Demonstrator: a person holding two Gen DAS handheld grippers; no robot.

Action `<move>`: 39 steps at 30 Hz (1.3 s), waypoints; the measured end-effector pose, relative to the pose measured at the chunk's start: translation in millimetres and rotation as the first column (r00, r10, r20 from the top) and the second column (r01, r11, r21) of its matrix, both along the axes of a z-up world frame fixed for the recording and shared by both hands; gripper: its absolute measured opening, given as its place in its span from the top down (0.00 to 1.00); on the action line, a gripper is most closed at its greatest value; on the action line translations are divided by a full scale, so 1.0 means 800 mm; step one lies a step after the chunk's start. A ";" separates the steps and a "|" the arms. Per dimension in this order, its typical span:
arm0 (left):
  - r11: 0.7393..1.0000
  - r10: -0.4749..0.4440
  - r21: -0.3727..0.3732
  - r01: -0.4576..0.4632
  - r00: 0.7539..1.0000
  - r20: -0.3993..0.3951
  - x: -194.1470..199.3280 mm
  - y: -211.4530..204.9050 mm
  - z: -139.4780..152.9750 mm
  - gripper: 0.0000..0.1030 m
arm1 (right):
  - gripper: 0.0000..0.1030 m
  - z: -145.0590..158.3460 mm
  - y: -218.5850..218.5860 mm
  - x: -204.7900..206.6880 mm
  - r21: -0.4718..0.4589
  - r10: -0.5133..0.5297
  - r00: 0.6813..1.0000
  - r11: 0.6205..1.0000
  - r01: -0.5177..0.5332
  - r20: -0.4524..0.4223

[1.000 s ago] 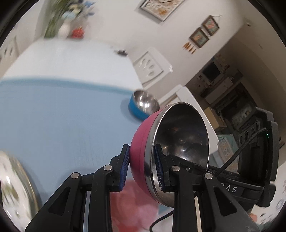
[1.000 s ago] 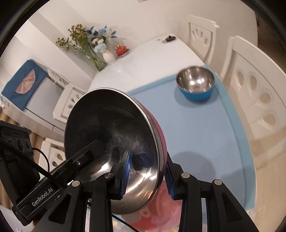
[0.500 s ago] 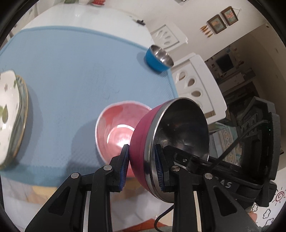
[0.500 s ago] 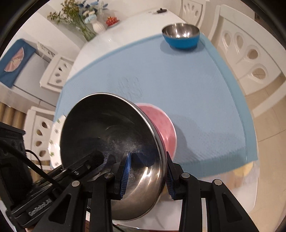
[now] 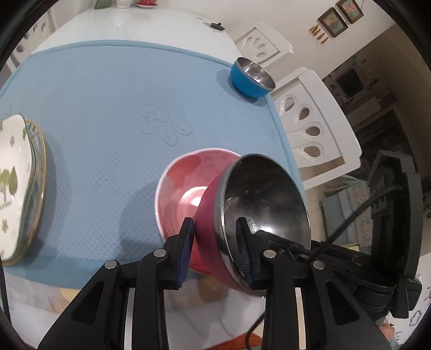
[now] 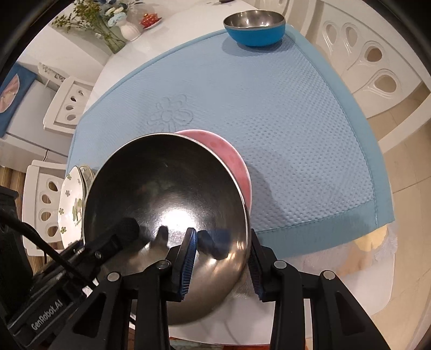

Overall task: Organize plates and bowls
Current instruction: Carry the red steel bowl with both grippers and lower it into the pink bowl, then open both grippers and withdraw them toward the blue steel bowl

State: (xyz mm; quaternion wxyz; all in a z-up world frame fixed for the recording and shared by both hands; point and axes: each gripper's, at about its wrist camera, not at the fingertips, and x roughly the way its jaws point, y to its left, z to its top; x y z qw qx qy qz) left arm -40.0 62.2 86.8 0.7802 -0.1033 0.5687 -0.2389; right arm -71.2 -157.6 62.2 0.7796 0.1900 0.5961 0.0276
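Note:
Both grippers clamp one steel bowl with a magenta outside point(image 5: 265, 204), seen from above in the right wrist view point(image 6: 164, 188). My left gripper point(image 5: 215, 253) is shut on its rim; my right gripper point(image 6: 221, 261) is shut on the opposite rim. The bowl hangs tilted just over a pink ceramic bowl point(image 5: 186, 183) on the blue mat point(image 5: 107, 107); the pink bowl's rim shows behind it point(image 6: 231, 158). A blue steel bowl point(image 5: 252, 78) point(image 6: 254, 28) stands at the mat's far right corner. Stacked floral plates point(image 5: 16, 185) point(image 6: 71, 204) lie at the left.
White chairs point(image 5: 315, 118) point(image 6: 377, 70) stand along the table's right side and another chair point(image 6: 40, 204) at the left. A vase of flowers point(image 6: 107, 24) and a small red dish point(image 6: 150, 18) sit at the far end of the white table.
Both grippers have tipped down and lowered the magenta steel bowl towards the pink bowl, which now sits right under it. Both grips unchanged.

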 end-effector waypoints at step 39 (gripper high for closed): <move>0.995 0.093 0.021 -0.093 0.995 0.032 0.075 0.012 0.025 0.71 | 0.65 0.028 -0.030 0.022 0.079 0.003 1.000 0.997 -0.005 0.031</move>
